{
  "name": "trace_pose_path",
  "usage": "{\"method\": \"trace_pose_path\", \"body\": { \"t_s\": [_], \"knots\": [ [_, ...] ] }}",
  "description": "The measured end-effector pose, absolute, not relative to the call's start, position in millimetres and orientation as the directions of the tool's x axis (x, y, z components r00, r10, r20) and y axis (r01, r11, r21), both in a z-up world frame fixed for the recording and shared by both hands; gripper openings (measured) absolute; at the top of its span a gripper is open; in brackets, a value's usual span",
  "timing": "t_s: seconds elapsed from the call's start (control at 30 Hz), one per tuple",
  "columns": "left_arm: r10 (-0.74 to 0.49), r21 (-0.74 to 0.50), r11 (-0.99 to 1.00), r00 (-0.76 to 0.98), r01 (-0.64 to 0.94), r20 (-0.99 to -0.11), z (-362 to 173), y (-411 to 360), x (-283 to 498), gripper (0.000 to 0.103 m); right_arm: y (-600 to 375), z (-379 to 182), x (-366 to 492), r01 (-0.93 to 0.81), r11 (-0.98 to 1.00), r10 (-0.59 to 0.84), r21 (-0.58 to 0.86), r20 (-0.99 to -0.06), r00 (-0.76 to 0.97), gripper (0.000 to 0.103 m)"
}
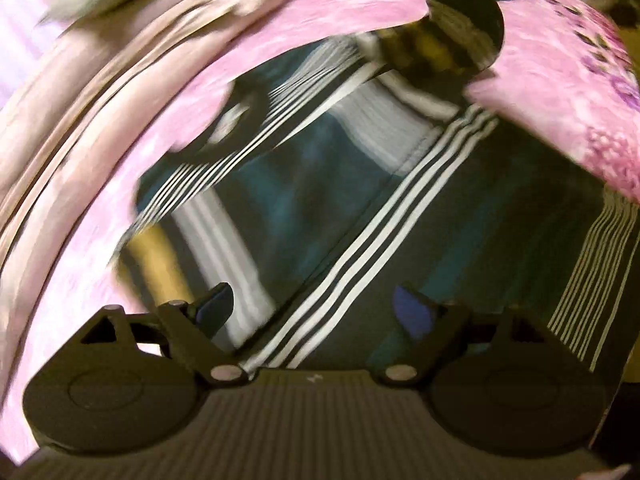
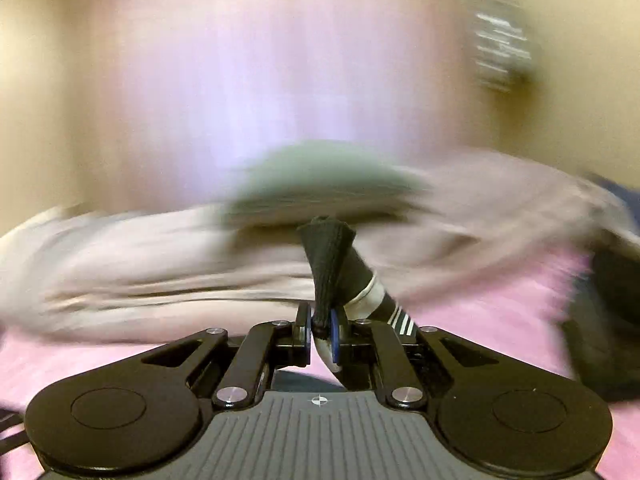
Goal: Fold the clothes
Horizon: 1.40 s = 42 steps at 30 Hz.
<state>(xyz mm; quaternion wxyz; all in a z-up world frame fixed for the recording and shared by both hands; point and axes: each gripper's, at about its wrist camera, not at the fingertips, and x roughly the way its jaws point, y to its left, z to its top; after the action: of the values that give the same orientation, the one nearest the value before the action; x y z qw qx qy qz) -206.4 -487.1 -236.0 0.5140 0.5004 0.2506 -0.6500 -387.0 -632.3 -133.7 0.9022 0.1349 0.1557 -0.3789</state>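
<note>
Pink bedding (image 1: pixel 352 4) fills most of what you see, but motion blur smears it in both views, and its flower print shows only at the right edge of the left wrist view. Beyond it in the right wrist view, a beige blanket (image 2: pixel 140 256) and a green patch (image 2: pixel 320 176) on top of it are too blurred to name more closely.

Your garment, a dark striped shirt (image 1: pixel 460 232) with teal, grey and yellow bands and thin white lines, lies spread on the bedding under your left gripper (image 1: pixel 316 304). Its far edge is covered by a dark shape that cannot be made out.

That left gripper hangs above the shirt with its jaws wide apart and nothing between them.

Your right gripper (image 2: pixel 322 330) is clamped tight on a bunched fold of the shirt's dark fabric, which sticks up past the blue pads (image 2: pixel 334 336).
</note>
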Motion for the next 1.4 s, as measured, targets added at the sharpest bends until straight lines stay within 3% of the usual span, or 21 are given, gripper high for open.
{"method": "trace_pose_path", "body": {
  "t_s": [0.07,0.17,0.2,0.23,0.27,0.3,0.53,0.77,0.87,0.93,1.0,1.23,1.4],
  "knots": [
    [-0.408,0.195,-0.290,0.063,0.937,-0.911,-234.3,-467.8,-175.2,0.085,-598.9,-149.7,-333.8,0.618,0.778,-0.530,0.114,-0.409,0.743,0.009],
    [-0.387,0.203,-0.223,0.105,0.953,-0.916,-235.5,-440.9,-135.5,0.085,-556.7,-196.4,-269.5,0.480,0.877,-0.389,0.035,-0.535,0.750,0.011],
    [-0.381,0.205,-0.206,0.115,0.957,-0.917,-236.4,-432.9,-124.3,0.085,-544.8,-214.0,-253.5,0.447,0.895,-0.362,0.003,-0.582,0.728,0.031],
    [-0.375,0.208,-0.188,0.125,0.960,-0.919,-237.2,-424.8,-113.1,0.085,-537.6,-228.4,-245.4,0.434,0.901,-0.338,0.011,-0.609,0.718,0.060],
    [-0.371,0.210,-0.174,0.133,0.962,-0.919,-238.6,-417.8,-103.5,0.085,-533.5,-238.0,-243.2,0.440,0.897,-0.325,0.030,-0.631,0.705,0.070],
    [-0.372,0.210,-0.166,0.136,0.963,-0.918,-240.6,-413.6,-97.5,0.085,-529.7,-247.0,-241.7,0.449,0.892,-0.312,0.048,-0.652,0.691,0.073],
    [-0.416,0.141,-0.164,0.061,0.976,-0.907,-253.7,-437.4,-87.7,0.082,-537.6,-251.7,-280.4,0.584,0.807,-0.336,0.083,-0.750,0.570,0.073],
    [-0.465,0.007,-0.160,-0.069,0.987,-0.883,-286.1,-515.7,-104.4,0.052,-569.5,-252.0,-355.8,0.753,0.657,-0.426,0.022,-0.813,0.396,0.073],
    [-0.429,0.013,-0.201,-0.076,0.980,-0.900,-310.3,-538.5,-113.8,0.049,-582.3,-261.5,-381.7,0.806,0.592,-0.450,-0.007,-0.833,0.323,0.073],
    [-0.389,0.018,-0.231,-0.076,0.973,-0.918,-324.9,-548.8,-118.1,0.034,-592.6,-268.3,-396.2,0.840,0.543,-0.454,-0.014,-0.846,0.280,0.073],
    [-0.379,0.018,-0.256,-0.083,0.966,-0.922,-325.0,-549.8,-120.2,0.002,-603.7,-274.5,-407.5,0.872,0.488,-0.456,-0.025,-0.860,0.230,0.073],
    [-0.511,0.042,-0.186,-0.060,0.982,-0.857,-268.2,-555.8,-86.8,0.002,-629.3,-267.6,-429.8,0.919,0.393,-0.496,-0.040,-0.850,0.175,0.074],
    [-0.413,0.075,-0.096,0.029,0.993,-0.910,-300.7,-565.3,-62.7,0.011,-641.3,-277.0,-429.6,0.914,0.404,-0.489,-0.033,-0.853,0.184,0.080]
  ]
}}
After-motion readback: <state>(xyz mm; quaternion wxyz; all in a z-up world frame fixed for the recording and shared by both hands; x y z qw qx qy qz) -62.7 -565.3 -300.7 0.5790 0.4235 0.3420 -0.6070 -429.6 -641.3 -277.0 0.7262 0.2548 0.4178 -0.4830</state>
